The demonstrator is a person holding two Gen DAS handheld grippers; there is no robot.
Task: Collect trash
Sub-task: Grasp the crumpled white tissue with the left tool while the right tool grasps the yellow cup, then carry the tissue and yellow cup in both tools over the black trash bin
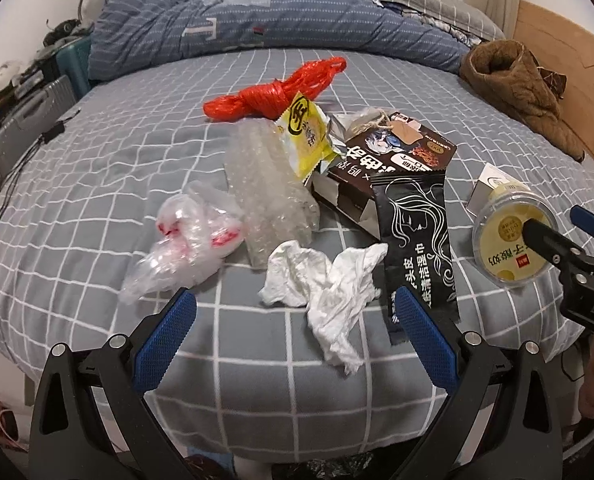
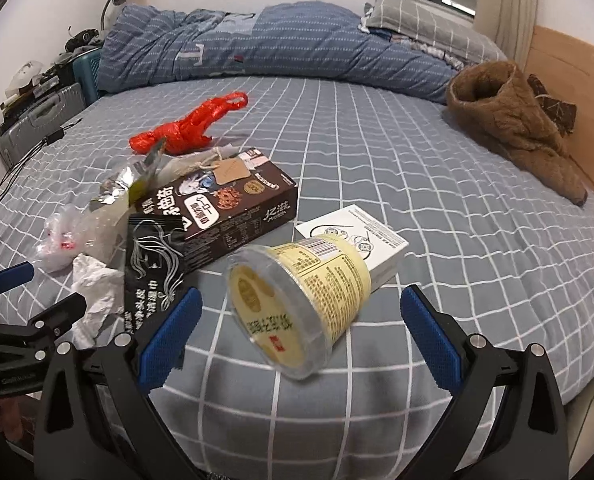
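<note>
Nothing looked collected yet — the tissue [image 1: 329, 280], yellow cup [image 2: 297, 304] and dark box [image 2: 233, 208] all lay on the bed [image 2: 457, 184]; both the left gripper [image 1: 293, 320] and right gripper [image 2: 301, 320] gaped empty.

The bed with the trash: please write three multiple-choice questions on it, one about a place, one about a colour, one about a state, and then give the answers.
1. Where does the yellow cup lie?
A. against the white box
B. on the brown coat
C. under the blue quilt

2. What colour is the knotted plastic bag farthest up the bed?
A. green
B. red
C. black

3. In what state is the right claw?
A. shut on the cup
B. shut on nothing
C. open, with the cup between its fingers

Answers:
1. A, the cup lies on its side with its base end against the white box.
2. B, the bag beyond the dark box is bright red.
3. C, both blue pads stand wide apart and neither touches the cup.
</note>
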